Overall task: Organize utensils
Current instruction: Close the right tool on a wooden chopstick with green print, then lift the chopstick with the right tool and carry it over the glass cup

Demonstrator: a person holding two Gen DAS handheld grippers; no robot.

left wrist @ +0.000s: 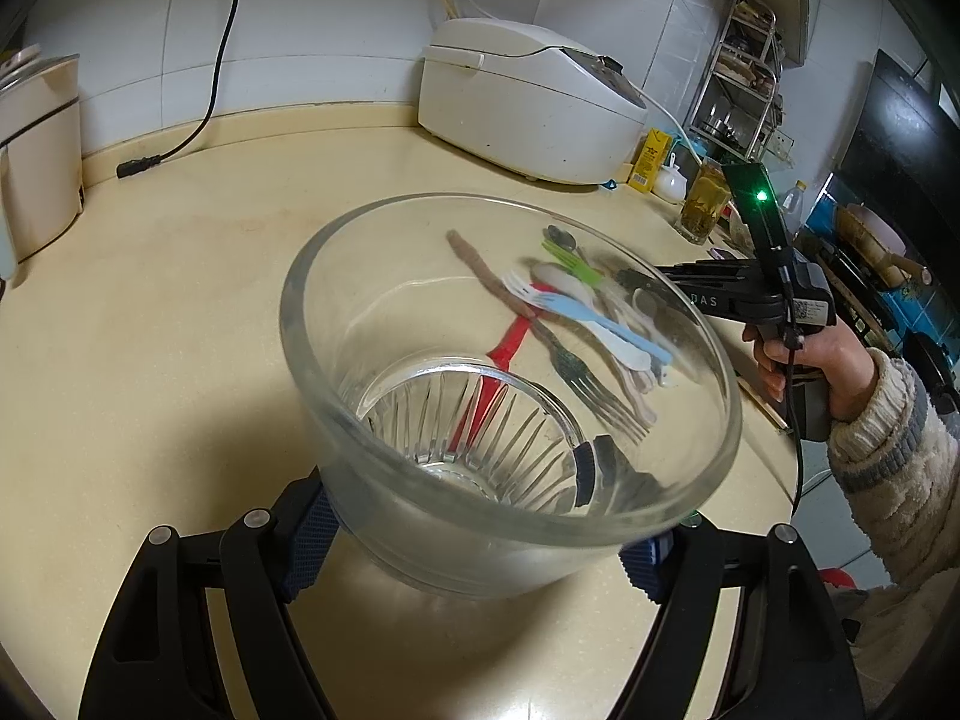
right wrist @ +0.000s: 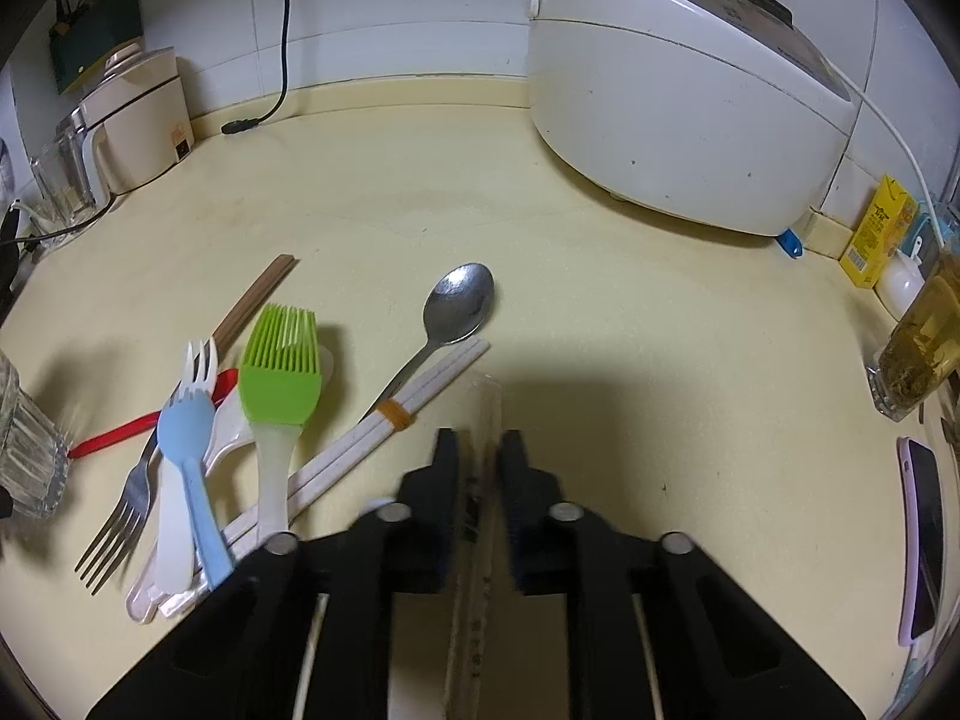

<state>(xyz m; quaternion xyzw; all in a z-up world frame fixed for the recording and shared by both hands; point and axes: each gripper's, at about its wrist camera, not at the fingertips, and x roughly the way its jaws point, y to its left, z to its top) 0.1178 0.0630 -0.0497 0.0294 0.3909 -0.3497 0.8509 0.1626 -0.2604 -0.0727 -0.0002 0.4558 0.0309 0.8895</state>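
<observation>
My left gripper [left wrist: 474, 546] is shut on a clear ribbed glass cup [left wrist: 510, 360], its blue pads [left wrist: 306, 540] pressing on both sides of the base. The cup is tilted with its mouth toward the utensil pile. On the counter lie a green silicone brush [right wrist: 279, 372], a metal spoon [right wrist: 459, 303], banded white chopsticks [right wrist: 396, 414], a blue spork [right wrist: 186, 420], a metal fork [right wrist: 129, 498], a red utensil [right wrist: 120, 432] and brown chopsticks [right wrist: 258, 294]. My right gripper [right wrist: 480, 441] is shut on a long clear-wrapped stick [right wrist: 480, 516], to the right of the pile.
A white rice cooker [right wrist: 690, 102] stands at the back right. A loose black power plug [right wrist: 240, 125] lies by the wall. A glass of tea [right wrist: 918, 354], a phone [right wrist: 924, 540] and a yellow carton [right wrist: 876, 240] line the right edge. A beige appliance [right wrist: 138, 114] stands at the left.
</observation>
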